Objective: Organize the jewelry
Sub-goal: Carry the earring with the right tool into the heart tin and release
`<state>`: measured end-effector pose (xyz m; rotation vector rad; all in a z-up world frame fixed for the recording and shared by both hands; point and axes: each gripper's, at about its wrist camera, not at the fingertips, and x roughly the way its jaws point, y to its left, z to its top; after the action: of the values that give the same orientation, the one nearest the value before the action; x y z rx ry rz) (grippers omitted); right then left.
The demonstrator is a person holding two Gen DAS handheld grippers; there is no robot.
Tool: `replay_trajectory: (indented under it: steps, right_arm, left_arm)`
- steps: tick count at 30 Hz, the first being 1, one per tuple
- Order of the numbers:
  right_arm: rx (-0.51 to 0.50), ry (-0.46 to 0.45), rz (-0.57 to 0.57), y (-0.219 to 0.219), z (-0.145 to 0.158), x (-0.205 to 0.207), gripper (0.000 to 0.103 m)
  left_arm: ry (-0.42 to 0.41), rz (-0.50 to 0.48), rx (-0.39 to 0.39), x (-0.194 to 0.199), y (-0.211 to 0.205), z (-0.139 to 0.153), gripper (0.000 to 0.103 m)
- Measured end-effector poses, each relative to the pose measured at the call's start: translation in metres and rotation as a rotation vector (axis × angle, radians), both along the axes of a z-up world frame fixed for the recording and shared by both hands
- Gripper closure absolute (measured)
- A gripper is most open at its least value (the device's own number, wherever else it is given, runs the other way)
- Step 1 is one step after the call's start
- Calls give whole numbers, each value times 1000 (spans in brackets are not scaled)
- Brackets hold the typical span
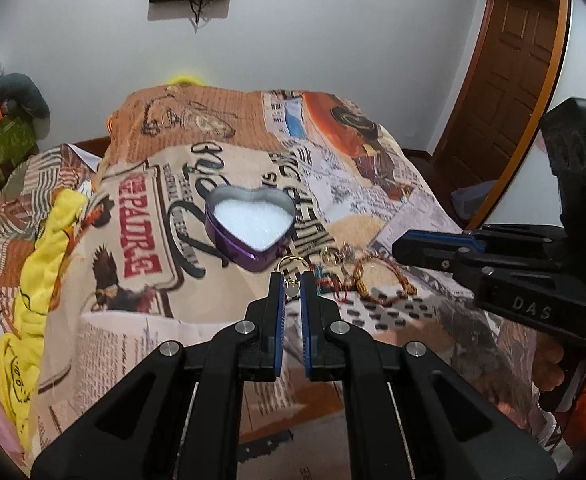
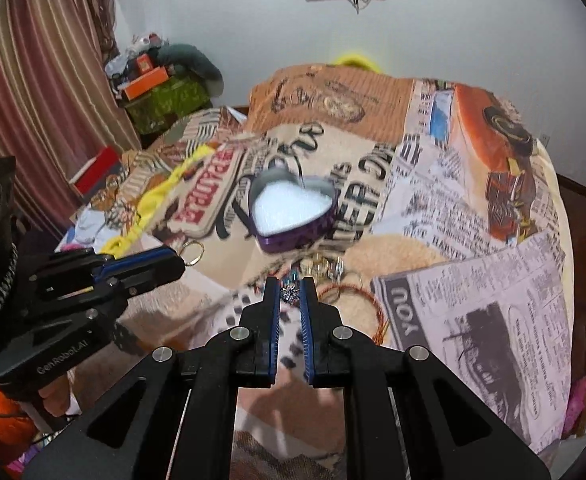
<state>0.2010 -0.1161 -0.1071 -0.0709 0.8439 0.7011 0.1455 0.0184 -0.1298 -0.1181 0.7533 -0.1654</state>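
While the heart-shaped tin [image 1: 253,227] sits open on the blanket [image 1: 141,320] | left gripper [image 1: 291,280] pinches a gold ring [image 1: 291,264] just short of it | right gripper [image 2: 290,286] clamps a silver sparkly piece [image 2: 289,294] | bracelets [image 1: 373,280] lie beside

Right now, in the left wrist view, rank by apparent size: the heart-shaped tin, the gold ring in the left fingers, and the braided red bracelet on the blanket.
1. Heart-shaped tin, clearly largest.
2. Braided red bracelet, smaller, partly hidden by the right gripper.
3. Gold ring, smallest, though nearest the camera, pinched in the left gripper.
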Motion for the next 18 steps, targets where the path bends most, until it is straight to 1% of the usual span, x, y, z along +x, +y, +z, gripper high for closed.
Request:
replay_trajectory:
  steps: [9,18]
  right_arm:
    - [42,-81,-16,5,28,14,94]
    - [63,-126,-17,17,39,32,94]
  left_arm:
    - [-33,13,28,20,5,10,97]
    - [-37,23,41,50,13,10,97]
